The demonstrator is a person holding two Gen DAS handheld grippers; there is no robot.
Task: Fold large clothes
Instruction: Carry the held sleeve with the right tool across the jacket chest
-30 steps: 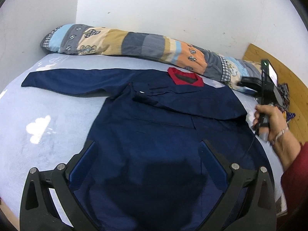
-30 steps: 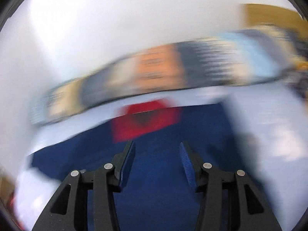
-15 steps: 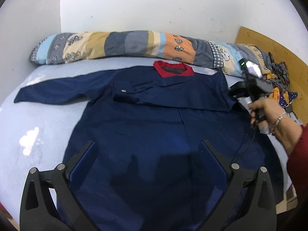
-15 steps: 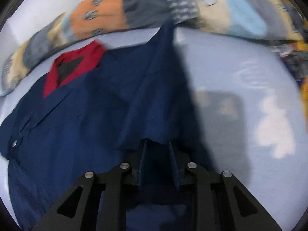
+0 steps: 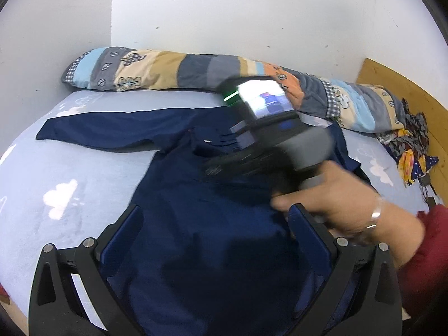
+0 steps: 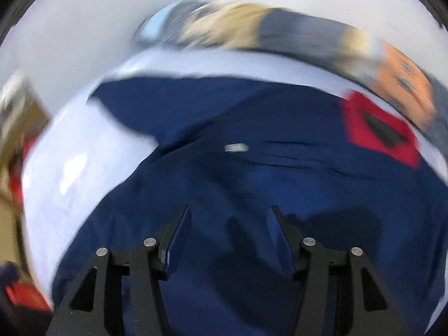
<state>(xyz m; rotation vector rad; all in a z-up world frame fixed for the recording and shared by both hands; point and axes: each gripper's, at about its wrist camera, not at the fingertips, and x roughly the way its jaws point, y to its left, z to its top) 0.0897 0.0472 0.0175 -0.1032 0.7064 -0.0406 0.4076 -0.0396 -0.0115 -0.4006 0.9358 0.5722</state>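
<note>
A large navy garment [image 5: 196, 196] with a red collar [image 6: 383, 128] lies spread on the pale blue bed. Its left sleeve [image 5: 112, 128] stretches out flat to the left. The right side is folded in over the body. My left gripper [image 5: 215, 215] is open and empty above the lower body of the garment. My right gripper [image 6: 228, 215] is open and empty over the garment's middle; its view is motion-blurred. The right gripper's body and the hand holding it [image 5: 344, 201] show in the left wrist view, crossing over the chest.
A long patchwork pillow [image 5: 196, 70] lies along the white wall at the back. A wooden board [image 5: 406, 92] and a heap of patterned cloth [image 5: 411, 148] are at the right. The bed sheet [image 5: 56, 190] has white cloud prints.
My right gripper was shut on the garment's right edge half a second ago; now it is open and has swung left over the garment's middle. The left gripper stayed open.
</note>
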